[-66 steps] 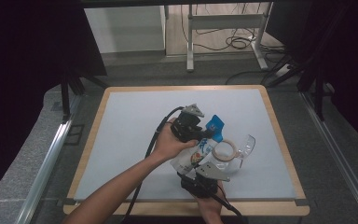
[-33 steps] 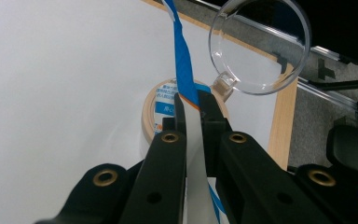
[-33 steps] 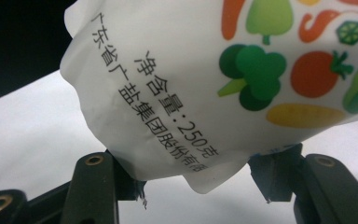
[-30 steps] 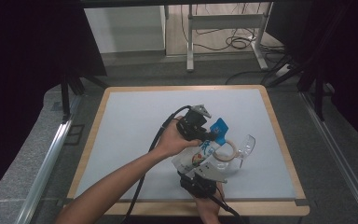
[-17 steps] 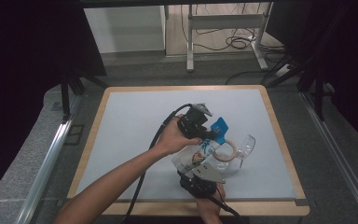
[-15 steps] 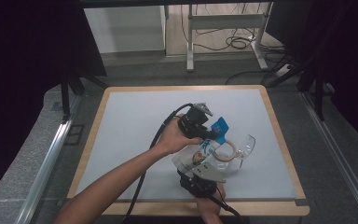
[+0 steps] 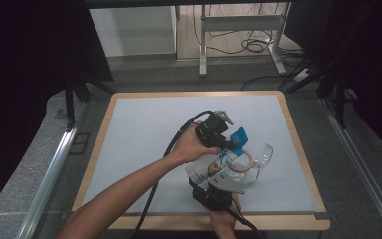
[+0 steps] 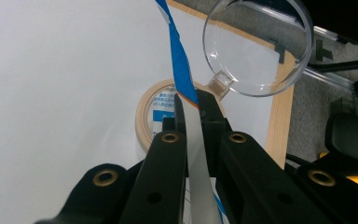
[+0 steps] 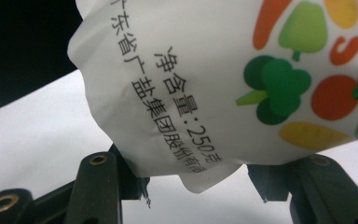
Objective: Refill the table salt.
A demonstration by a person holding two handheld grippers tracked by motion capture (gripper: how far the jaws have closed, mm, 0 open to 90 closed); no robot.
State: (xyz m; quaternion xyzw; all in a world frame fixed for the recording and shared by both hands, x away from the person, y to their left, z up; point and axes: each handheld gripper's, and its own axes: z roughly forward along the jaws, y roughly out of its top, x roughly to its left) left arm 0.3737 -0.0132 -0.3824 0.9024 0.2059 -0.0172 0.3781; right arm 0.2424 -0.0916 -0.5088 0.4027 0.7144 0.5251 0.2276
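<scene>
Step judged: bag [image 7: 213, 167] being torn open or positioned for pouring.

Left gripper [image 8: 191, 100]: jaws closed on bag's blue-white top edge [image 8: 179, 60], strip pinched flat between them.

Right gripper [image 9: 193, 182]: jaws about halfway apart, bag's lower end [image 9: 214, 88] lying between them; pad contact not discernible, grip cannot be told.

Beyond left jaws: tape roll [image 8: 144, 116] flat on white mat [image 7: 144, 134], clear round container [image 8: 256, 46] just past it, seemingly empty.

Next move likely calls for firm hold low on bag and mouth aimed toward container.

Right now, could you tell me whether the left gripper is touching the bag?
Touching: in the left gripper view, the left gripper has its jaws shut on the bag, pinching its blue-and-white top edge.
</scene>
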